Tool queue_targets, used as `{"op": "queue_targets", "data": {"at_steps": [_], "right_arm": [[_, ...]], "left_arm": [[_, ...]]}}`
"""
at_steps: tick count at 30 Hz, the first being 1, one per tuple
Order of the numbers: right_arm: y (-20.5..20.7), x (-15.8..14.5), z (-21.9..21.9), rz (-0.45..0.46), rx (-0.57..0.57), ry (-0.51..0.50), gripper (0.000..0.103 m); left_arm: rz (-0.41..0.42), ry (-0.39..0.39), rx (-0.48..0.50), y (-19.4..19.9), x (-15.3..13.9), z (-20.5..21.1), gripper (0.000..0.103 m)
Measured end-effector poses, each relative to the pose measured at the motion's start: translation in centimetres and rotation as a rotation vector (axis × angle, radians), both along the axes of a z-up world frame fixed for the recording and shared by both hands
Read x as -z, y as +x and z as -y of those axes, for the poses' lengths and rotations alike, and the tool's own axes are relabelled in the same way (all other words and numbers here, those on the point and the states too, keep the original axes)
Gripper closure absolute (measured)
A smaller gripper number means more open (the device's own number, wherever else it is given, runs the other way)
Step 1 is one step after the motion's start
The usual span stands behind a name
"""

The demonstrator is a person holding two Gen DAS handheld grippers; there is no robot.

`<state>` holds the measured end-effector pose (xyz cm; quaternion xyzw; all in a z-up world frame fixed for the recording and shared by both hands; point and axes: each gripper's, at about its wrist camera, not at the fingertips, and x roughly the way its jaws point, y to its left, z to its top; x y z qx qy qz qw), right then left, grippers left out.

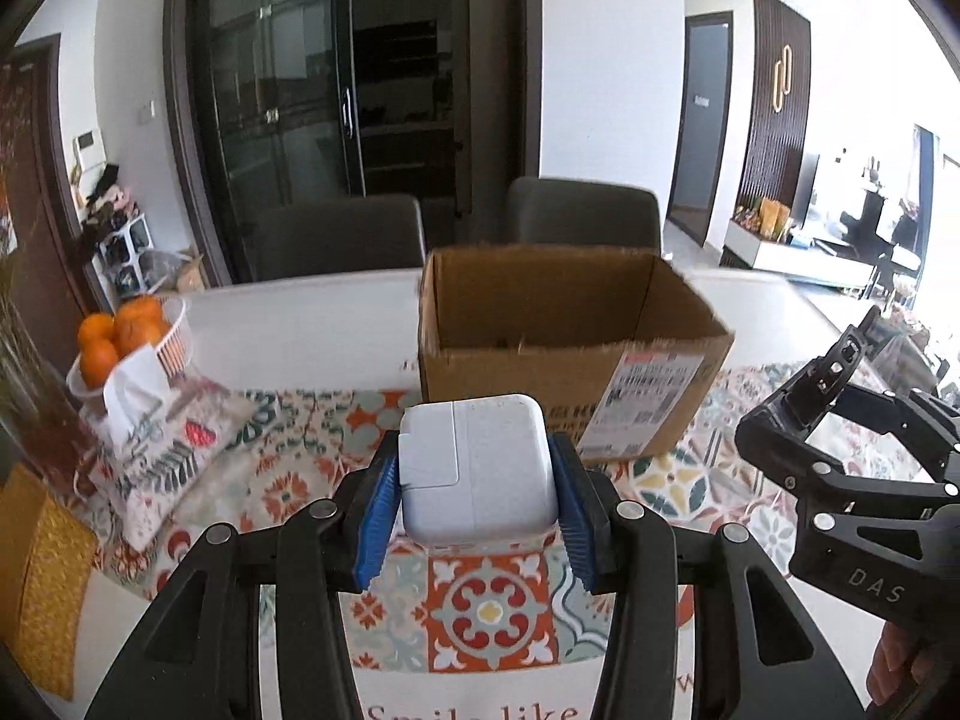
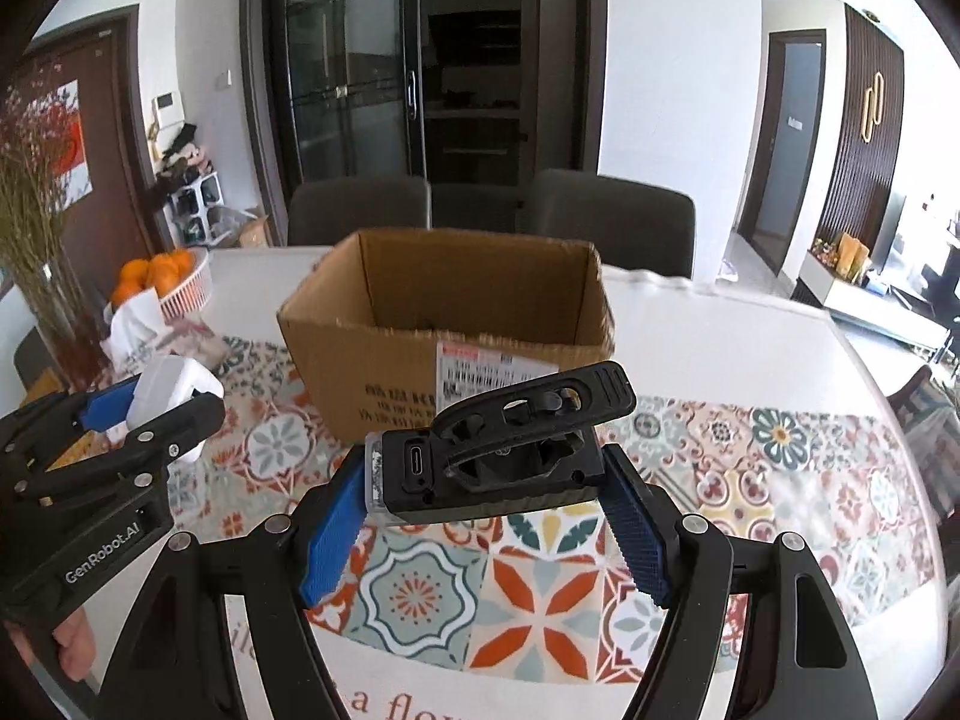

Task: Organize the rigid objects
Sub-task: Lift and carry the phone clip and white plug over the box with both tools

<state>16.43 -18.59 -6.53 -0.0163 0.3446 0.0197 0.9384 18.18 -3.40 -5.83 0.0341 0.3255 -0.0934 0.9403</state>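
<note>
Left wrist view: left tool clenched on white charger, held above patterned cloth on surface, just before cardboard box. Right tool grasping black clip device, also raised in front of box, which stands open toward far edge of surface. Step in hand, as I judge: carry both things over box rim, then lower inside. Good way: lift clear of near wall, one tool at a time so tools do not collide, release low. Fruit basket near left edge, well apart.

White table; patterned cloth; cardboard box; orange basket
</note>
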Motion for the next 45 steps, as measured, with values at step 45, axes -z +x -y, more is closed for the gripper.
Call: {"op": "queue_targets", "data": {"at_steps": [45], "right_arm": [[16.1, -1.8, 2.3, -0.096, -0.022, -0.019, 0.029]], "left_arm": [[-0.096, 0.034, 0.124, 16.1, -1.0, 4.3, 0.056]]}}
